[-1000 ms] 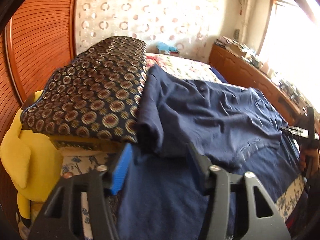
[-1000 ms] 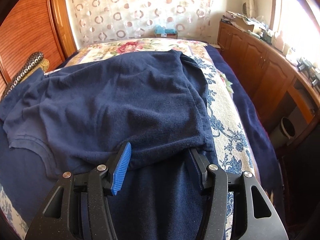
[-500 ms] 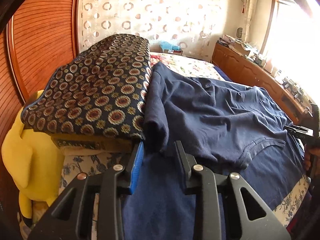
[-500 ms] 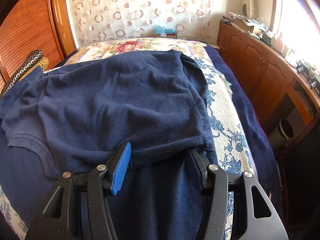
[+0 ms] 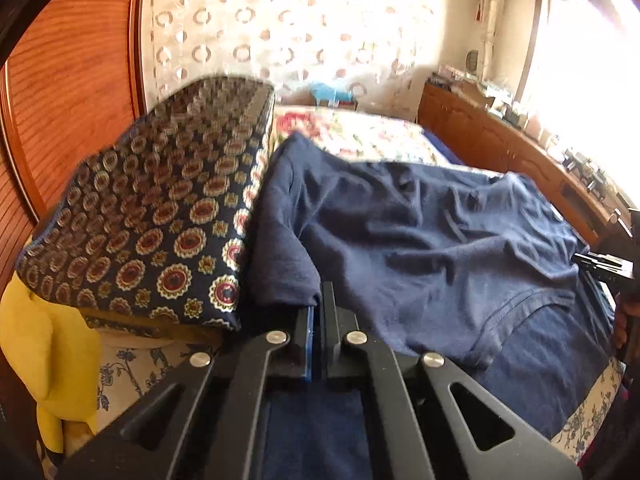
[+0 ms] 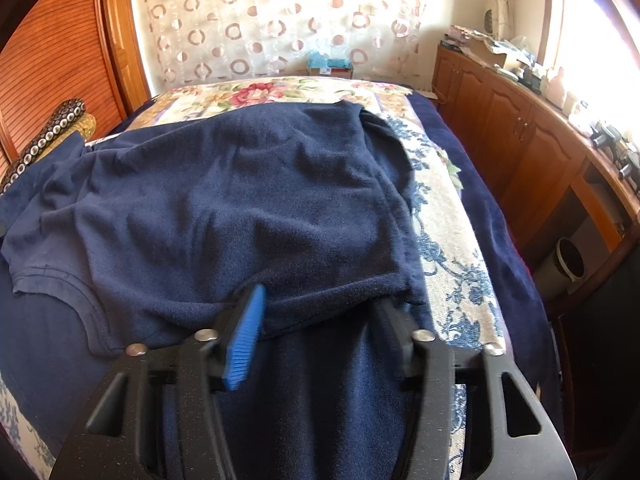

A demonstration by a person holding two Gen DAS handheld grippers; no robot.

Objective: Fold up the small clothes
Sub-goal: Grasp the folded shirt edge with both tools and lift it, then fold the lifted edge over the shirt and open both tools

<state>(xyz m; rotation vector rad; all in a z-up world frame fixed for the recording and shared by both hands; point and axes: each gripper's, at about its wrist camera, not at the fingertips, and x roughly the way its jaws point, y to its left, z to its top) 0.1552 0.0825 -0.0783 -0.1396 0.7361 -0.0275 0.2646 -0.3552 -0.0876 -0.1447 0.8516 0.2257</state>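
— Where was the shirt, and how did it lie?

— The navy T-shirt (image 6: 240,200) lay spread on the bed (image 6: 452,240), its long axis running across the mattress. The neck opening (image 5: 532,312) faced me; the hem end lay toward my right, the sleeve (image 5: 280,256) toward my left.

— And your claws?

— My left gripper (image 5: 318,308) was pinched closed on the sleeve's edge. My right gripper (image 6: 320,308) stood wide, its fingers straddling the hem edge; whether they touched cloth I couldn't tell.

— What was underneath?

— A dark blue blanket (image 6: 52,344) over a floral bedspread. A patterned cushion (image 5: 160,216) lay just beside the sleeve, a yellow plush toy (image 5: 48,360) below it, though that view was blurred.

— The room?

— A slatted wooden wall (image 6: 48,64) on the left, a circle-patterned curtain (image 6: 260,20) behind, and cluttered wooden cabinets (image 6: 520,140) under a bright window.
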